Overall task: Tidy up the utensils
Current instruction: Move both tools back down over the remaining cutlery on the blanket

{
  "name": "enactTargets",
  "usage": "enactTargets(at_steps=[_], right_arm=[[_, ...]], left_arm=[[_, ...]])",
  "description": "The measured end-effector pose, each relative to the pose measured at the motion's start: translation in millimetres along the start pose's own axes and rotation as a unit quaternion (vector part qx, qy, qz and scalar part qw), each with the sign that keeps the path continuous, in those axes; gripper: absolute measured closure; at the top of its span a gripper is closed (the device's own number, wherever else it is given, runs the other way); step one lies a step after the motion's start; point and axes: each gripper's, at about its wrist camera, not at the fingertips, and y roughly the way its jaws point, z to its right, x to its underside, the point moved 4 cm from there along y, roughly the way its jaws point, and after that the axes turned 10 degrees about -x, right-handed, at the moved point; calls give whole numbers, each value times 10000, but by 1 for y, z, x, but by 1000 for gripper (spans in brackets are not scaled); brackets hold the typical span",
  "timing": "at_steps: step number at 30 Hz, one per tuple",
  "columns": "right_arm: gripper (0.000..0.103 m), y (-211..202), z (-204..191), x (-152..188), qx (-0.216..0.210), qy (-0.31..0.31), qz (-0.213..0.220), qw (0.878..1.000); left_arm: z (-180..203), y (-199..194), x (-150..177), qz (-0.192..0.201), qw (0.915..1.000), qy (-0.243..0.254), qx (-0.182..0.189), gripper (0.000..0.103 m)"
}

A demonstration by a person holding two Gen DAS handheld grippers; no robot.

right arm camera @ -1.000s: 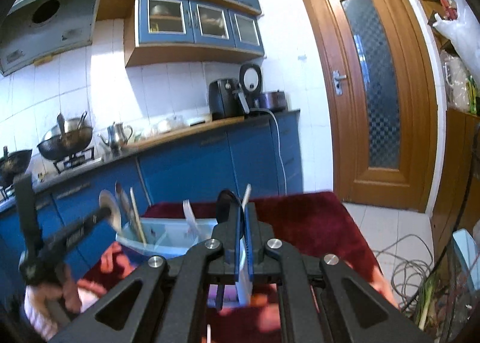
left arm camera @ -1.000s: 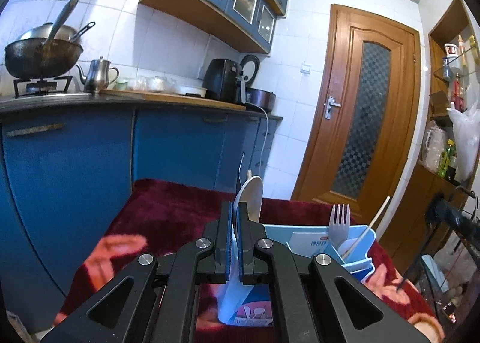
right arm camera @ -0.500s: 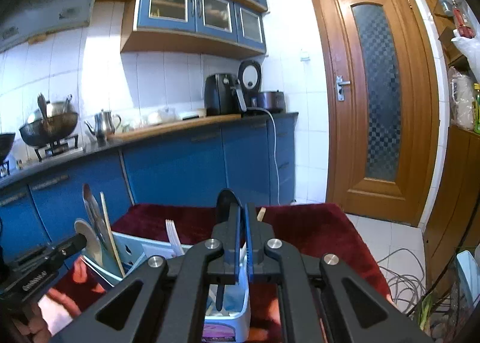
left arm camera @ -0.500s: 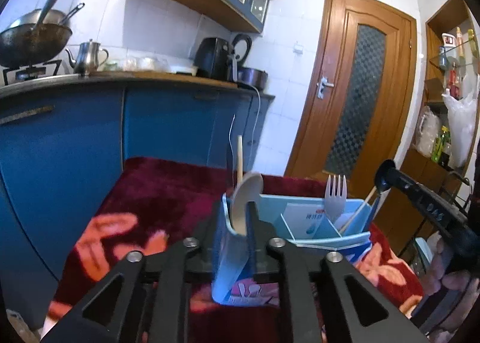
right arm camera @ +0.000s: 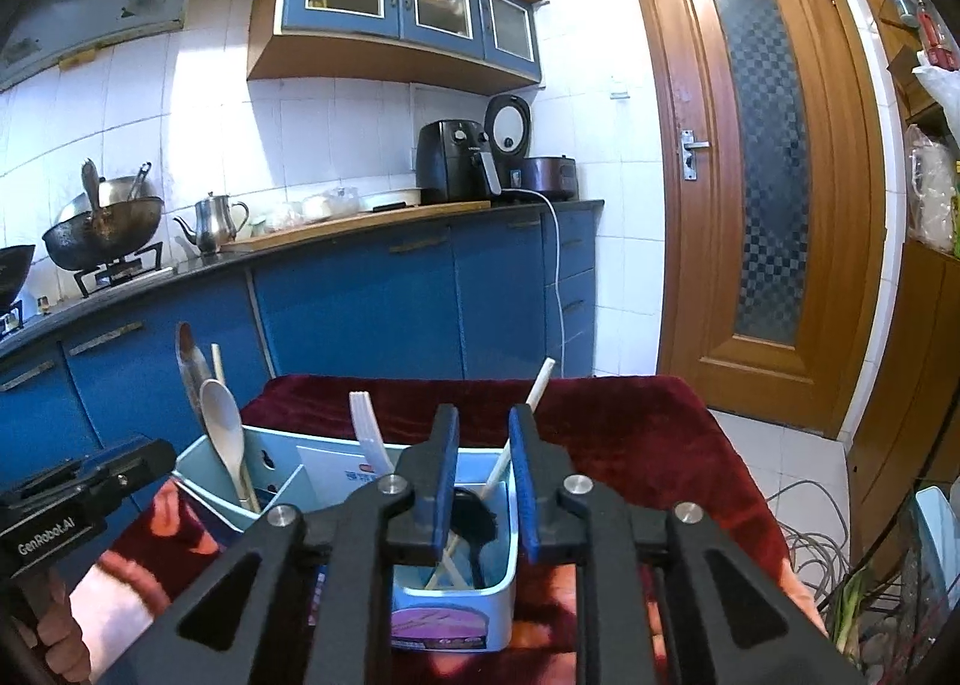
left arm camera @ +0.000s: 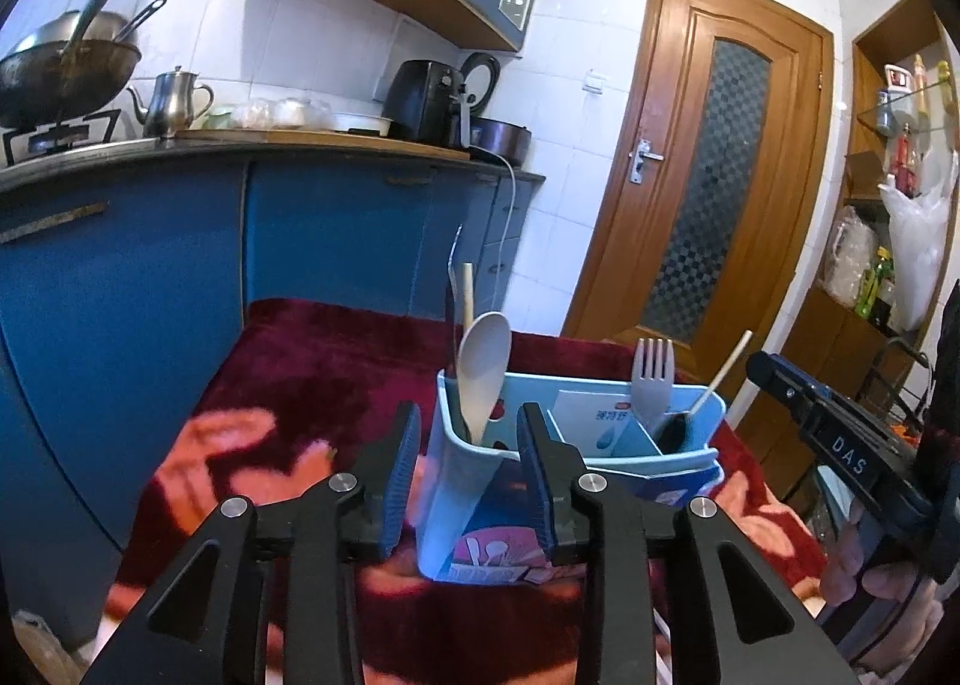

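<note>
A light blue utensil caddy [left arm camera: 462, 511] stands on the red cloth; it also shows in the right wrist view [right arm camera: 456, 613]. It holds a pale spoon [left arm camera: 483, 370], a fork [left arm camera: 651, 385], a black spoon [left arm camera: 672, 430] and chopsticks. My left gripper [left arm camera: 468, 469] is open, its jaws either side of the caddy's left end. My right gripper [right arm camera: 483, 475] is open above the caddy's right compartment, where a black spoon [right arm camera: 474, 517] and a white stick [right arm camera: 528, 415] stand. The pale spoon [right arm camera: 225, 439] and fork [right arm camera: 369, 433] sit further left.
The red patterned cloth [left arm camera: 312, 385] covers the table. Blue kitchen cabinets [right arm camera: 360, 307] run behind it, with a wok, kettle and air fryer on the counter. A wooden door [right arm camera: 762, 175] is at the right. Cables lie on the floor [right arm camera: 810, 511].
Both grippers were shut on the caddy's walls a second ago. Both have opened and let go, and the caddy has come down onto the cloth.
</note>
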Motion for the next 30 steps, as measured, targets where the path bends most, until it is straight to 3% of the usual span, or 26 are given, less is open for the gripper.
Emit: enactTargets(at_steps=[13, 24, 30], right_arm=[[83, -52, -3, 16, -148, 361, -417, 9984], [77, -87, -11, 46, -289, 539, -755, 9953], [76, -100, -15, 64, -362, 595, -863, 9938]], left_arm=[[13, -39, 18, -335, 9990, 240, 142, 63], [25, -54, 56, -939, 9945, 328, 326, 62], [16, -59, 76, -1155, 9926, 342, 158, 62]])
